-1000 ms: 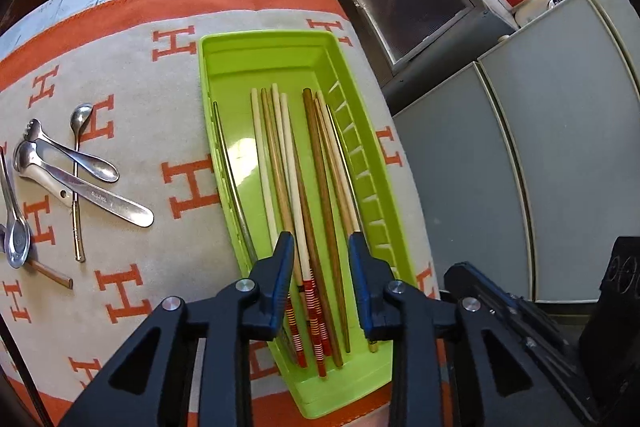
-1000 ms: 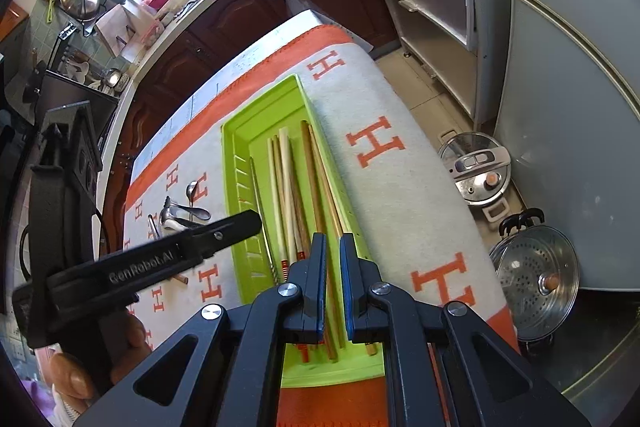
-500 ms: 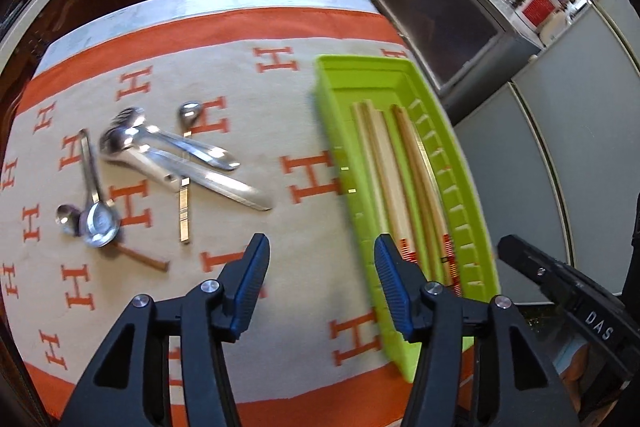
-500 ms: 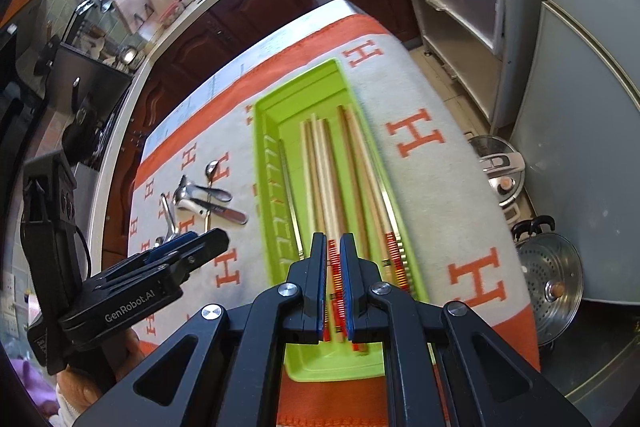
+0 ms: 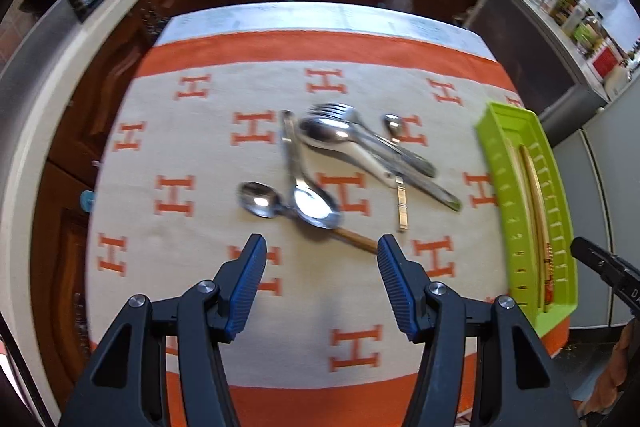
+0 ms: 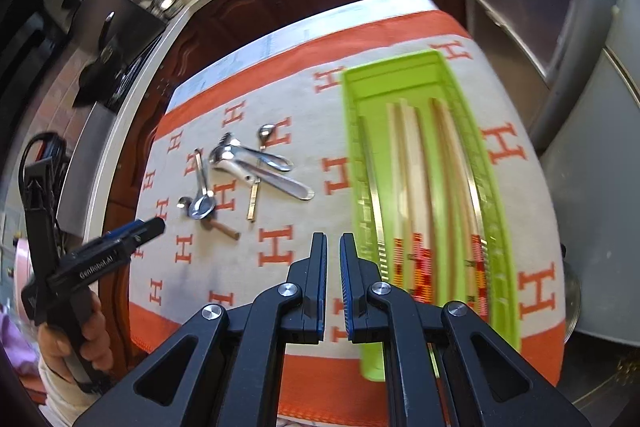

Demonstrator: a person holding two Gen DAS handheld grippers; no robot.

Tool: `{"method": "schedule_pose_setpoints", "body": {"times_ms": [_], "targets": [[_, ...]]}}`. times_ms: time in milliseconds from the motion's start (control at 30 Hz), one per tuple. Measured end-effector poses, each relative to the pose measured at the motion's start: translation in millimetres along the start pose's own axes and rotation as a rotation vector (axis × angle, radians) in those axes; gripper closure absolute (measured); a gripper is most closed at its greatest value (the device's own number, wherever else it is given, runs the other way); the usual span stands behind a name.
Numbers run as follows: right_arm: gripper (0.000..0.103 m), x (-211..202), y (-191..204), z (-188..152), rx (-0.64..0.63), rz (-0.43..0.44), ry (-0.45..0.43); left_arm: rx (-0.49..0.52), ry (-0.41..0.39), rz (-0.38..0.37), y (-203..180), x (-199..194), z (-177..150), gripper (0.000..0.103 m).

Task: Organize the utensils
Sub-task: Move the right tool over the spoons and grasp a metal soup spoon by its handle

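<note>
The left gripper [image 5: 320,269] has swung left from the tray [image 5: 490,131] to the spoons [image 5: 316,167] on the cloth, jaws just spread and empty; chopsticks [image 6: 416,187] lie in the tray. Right gripper [image 6: 333,283] pressed together, empty. Spoons likely next

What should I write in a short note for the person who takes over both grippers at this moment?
Left gripper: open, empty, jaws just opened, above the cloth near the loose cutlery.
Right gripper: shut, empty, beside the green tray.
Done: chopsticks lie in the tray.
Left: spoons and fork remain in a pile on the cloth, outside the tray.
</note>
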State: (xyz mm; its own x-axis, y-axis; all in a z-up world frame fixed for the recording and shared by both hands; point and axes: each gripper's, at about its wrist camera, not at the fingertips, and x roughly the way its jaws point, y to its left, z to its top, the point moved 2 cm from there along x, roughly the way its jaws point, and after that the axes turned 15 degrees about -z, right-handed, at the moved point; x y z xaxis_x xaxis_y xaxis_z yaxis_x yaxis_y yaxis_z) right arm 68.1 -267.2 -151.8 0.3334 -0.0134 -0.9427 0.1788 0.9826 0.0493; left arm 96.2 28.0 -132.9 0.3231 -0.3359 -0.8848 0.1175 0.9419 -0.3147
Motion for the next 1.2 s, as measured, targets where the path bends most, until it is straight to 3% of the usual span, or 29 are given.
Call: {"method": "schedule_pose_setpoints", "body": {"times_ms": [200,333,600,700,867,1200], "targets": [[0.096,-0.9,54.7,22.3,-0.102,0.005,0.004,-0.035,-0.017,0.026,44.1,-25.4,12.8,0.047],[0.096,7.8,90.3,43.5,-0.158,0.023,0.031,-0.077,-0.023,-0.002,69.2,-34.0,20.3,0.031],[0.095,55.8,174.5,74.6,-0.269,0.091,0.170,-0.120,-0.016,-0.032,100.0,-17.8,21.6,0.029],[0.089,84.9,199.2,77.6,-0.286,0.118,0.232,-0.140,0.006,-0.062,107.3,-0.6,14.3,0.029],[0.082,129.8,216.6,71.3,-0.268,0.156,0.315,-0.176,0.050,-0.100,115.5,26.8,-0.4,0.029],[0.082,190.0,222.9,66.5,-0.217,0.203,0.451,-0.224,0.088,-0.157,120.1,48.3,-17.9,0.029]]}}
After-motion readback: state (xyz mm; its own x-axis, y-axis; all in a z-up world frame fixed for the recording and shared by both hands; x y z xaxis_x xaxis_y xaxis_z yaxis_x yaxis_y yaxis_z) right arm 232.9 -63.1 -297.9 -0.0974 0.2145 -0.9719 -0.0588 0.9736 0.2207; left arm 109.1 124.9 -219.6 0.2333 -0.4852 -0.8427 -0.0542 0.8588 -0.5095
